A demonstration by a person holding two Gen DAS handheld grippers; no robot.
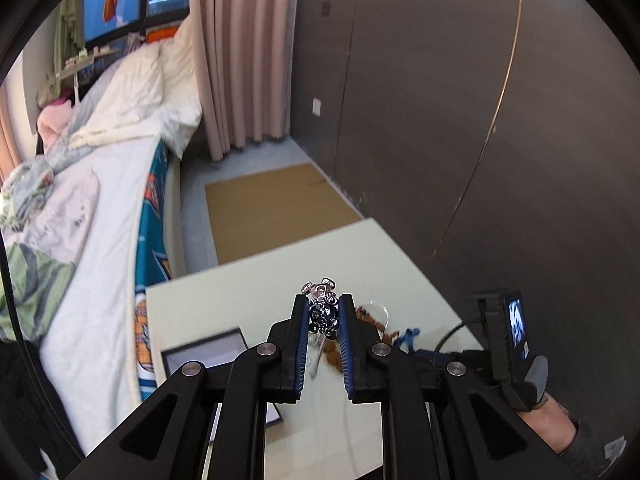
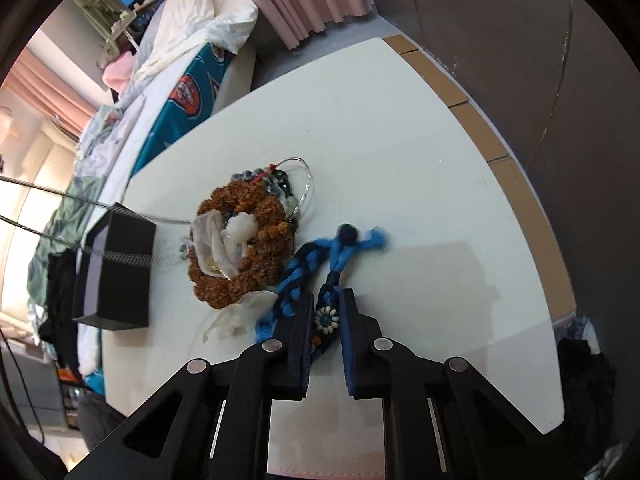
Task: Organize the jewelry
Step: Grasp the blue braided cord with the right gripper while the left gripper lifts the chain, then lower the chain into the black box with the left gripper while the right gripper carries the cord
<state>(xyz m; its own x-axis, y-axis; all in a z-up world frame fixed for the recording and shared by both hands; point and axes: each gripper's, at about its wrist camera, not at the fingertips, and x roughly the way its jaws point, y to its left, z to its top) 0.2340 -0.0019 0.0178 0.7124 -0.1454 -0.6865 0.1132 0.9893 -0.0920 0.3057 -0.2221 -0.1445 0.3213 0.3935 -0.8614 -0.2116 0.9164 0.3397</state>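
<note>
The right gripper [image 2: 326,320] is clamped on the blue braided cord [image 2: 320,258], which runs straight ahead along its fingers toward the brown bead bracelet [image 2: 244,240] and black box [image 2: 116,270] further left, while the left gripper [image 1: 324,316] pinches a dark bead string [image 1: 324,314] above the table [image 1: 280,268], its hanging end hidden.

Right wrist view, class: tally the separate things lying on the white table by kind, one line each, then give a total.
Brown knobbly-bead bracelet: 1
Blue braided cord bracelet: 1
Clear glass bangle: 1
Dark blue-grey bead string: 1
Black rectangular box: 1
Silver chain: 1
Total: 6; the white pieces in the pile are too tangled to count.
</note>
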